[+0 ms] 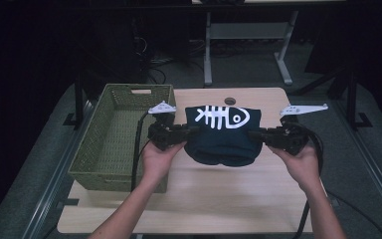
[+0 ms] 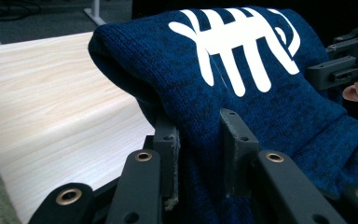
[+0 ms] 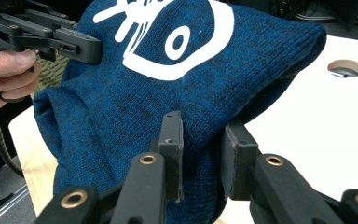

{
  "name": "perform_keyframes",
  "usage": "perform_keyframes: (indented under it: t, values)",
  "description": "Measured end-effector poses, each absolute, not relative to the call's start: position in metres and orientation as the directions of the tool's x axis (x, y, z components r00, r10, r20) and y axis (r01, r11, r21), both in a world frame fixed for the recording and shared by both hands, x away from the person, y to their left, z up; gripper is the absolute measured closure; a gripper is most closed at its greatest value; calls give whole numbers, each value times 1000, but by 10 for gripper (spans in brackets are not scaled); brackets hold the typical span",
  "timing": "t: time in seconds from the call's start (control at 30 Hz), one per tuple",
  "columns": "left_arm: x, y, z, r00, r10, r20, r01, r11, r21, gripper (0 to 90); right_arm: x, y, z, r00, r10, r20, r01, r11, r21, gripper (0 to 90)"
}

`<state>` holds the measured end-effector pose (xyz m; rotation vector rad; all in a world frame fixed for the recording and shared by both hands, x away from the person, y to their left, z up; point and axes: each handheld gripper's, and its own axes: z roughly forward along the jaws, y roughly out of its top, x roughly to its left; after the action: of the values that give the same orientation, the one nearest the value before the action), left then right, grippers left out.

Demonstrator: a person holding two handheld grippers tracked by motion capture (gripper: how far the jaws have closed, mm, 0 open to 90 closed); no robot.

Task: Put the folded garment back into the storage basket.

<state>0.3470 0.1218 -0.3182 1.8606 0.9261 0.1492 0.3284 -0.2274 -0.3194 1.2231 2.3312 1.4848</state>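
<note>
High view — both hand-held grippers [image 1: 188, 133] clamp sweater [image 1: 223, 137].

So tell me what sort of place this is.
Probably a lab or recording workspace: a light wooden table with a cable hole, dark surroundings, cables on the floor, and another desk frame behind.

Sweater [image 1: 223, 134] above table [image 1: 219, 204] (between both hand-held grippers), basket [image 1: 122, 132] to its left

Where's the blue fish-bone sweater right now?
High view: the sweater hangs mid-table above the wooden tabletop, pinched between the left gripper and right gripper, just right of the green basket.
</note>
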Motion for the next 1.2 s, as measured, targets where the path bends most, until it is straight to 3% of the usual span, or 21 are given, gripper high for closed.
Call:
perform_keyframes:
  t: [1.2]
  values:
    - [349, 184, -294, 634, 723, -277, 532, -147, 834, 710, 351, -165, -297, -741, 577, 342, 523, 177, 834, 725]
